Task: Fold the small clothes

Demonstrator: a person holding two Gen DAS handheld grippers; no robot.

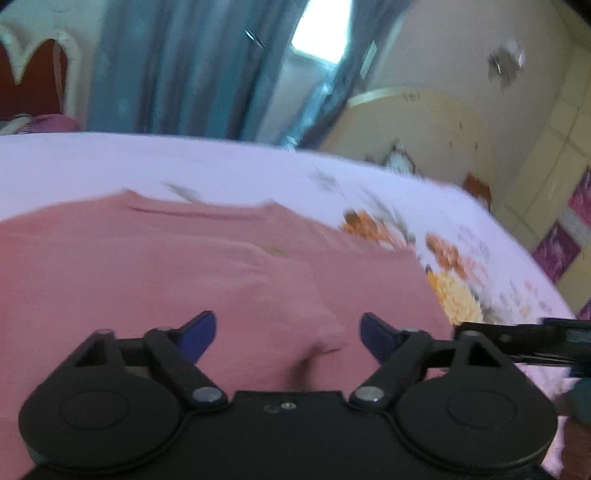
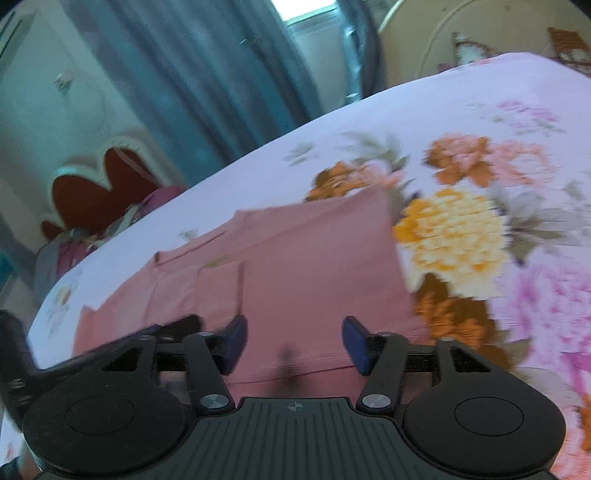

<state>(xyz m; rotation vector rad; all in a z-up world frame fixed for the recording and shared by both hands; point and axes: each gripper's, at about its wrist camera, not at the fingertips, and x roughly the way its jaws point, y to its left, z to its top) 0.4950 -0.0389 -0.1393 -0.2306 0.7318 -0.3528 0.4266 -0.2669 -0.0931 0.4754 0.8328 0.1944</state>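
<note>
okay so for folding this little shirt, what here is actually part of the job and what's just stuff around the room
Part of the job:
pink shirt, lying flat
left gripper, open above the shirt
right gripper, open above the shirt
floral bedsheet, the surface under the shirt

Just around:
blue curtain
red headboard
cream cabinet

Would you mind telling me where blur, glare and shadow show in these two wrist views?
Left wrist view: the flowered bedsheet is smeared by motion, the window is blown out white, the pink cotton garment is soft. Right wrist view: the flowers are streaked too, and a dark shadow falls on the garment's near edge; fisheye bends the bed edge in both.
</note>
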